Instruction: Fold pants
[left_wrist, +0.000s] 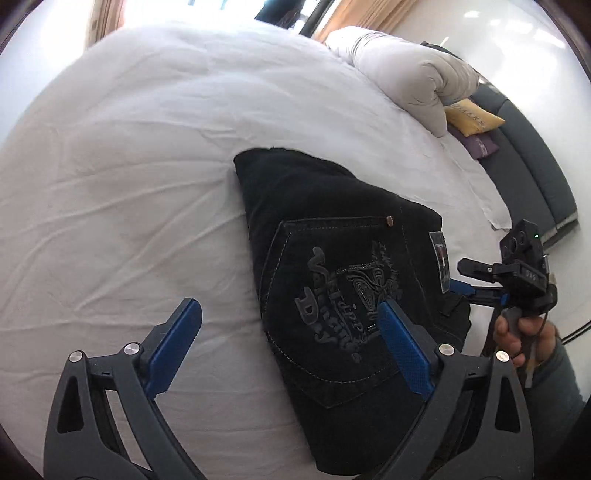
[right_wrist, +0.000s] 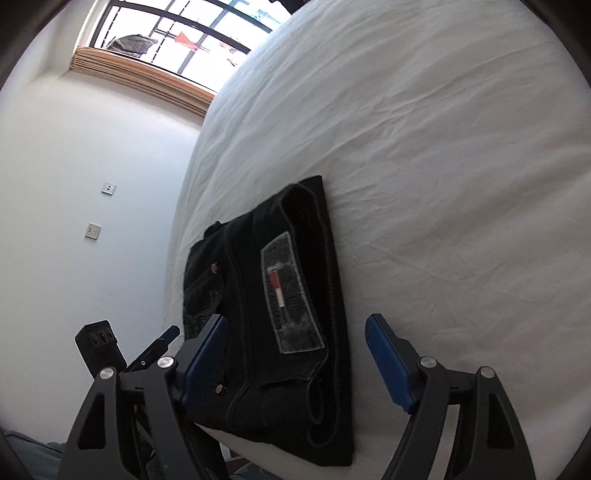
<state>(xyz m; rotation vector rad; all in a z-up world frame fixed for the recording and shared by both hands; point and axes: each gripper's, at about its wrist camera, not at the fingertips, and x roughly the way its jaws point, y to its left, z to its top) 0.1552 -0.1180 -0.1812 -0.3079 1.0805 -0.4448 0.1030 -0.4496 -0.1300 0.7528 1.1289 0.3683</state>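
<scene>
One folded pants (left_wrist: 343, 280); two tongs (left_wrist: 291, 332) (right_wrist: 295, 354); two small cushions (left_wrist: 474, 118); one rolled duvet (left_wrist: 406, 70).

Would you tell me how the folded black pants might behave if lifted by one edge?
The pants would probably sag and unfold, being soft layered denim. The thick stack looks fairly heavy. Pushed across the wrinkled sheet, they would likely drag rather than slide.

Black jeans (left_wrist: 332, 266), folded into a compact stack, lie on white bedsheet (left_wrist: 129, 166), centre to lower right of frame; back pocket w/ embroidered lettering faces up. Left gripper (left_wrist: 291, 332) at bottom, jaws spread wide, nothing pinched: left blue pad over bare sheet, right pad over the pocket. Right gripper (left_wrist: 466, 278) at mid-right edge, by the jeans' waistband side, held by a hand (left_wrist: 517, 339) in grey sleeve. Rolled white duvet (left_wrist: 413, 70) upper right, yellow pillow (left_wrist: 472, 118) and purple pillow (left_wrist: 480, 144) beside it.
</scene>
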